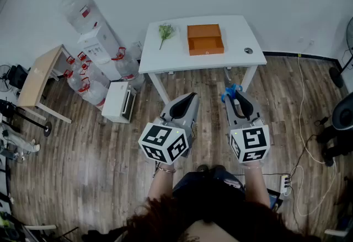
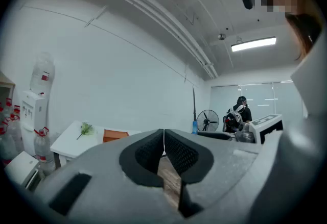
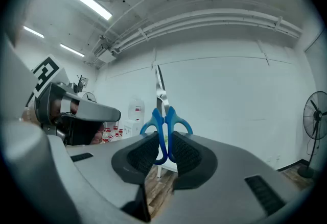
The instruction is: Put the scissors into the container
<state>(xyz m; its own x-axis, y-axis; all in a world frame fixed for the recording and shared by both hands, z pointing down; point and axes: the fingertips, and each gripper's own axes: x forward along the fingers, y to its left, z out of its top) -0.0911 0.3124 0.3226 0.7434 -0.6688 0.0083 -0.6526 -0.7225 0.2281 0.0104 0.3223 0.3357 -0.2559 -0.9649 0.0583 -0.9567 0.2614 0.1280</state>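
Observation:
Blue-handled scissors [image 3: 164, 118] stand upright, blades up, with my right gripper [image 3: 164, 144] shut on their handles. In the head view the scissors [image 1: 231, 91] stick out at the tip of my right gripper [image 1: 234, 101], held over the wooden floor in front of the white table [image 1: 237, 42]. An orange open container [image 1: 205, 39] rests on the table's middle. My left gripper [image 1: 191, 97] hangs beside the right one, shut and empty; its jaws [image 2: 163, 152] meet in the left gripper view, where the container [image 2: 115, 135] shows ahead.
A green sprig [image 1: 165, 31] lies on the table's left part, a small round object [image 1: 248, 50] near its right edge. Water bottles and a dispenser [image 1: 95, 42] stand left of the table, with a white box [image 1: 120, 101] and a wooden side table [image 1: 39, 75]. Cables and a power strip [image 1: 284, 183] lie at right.

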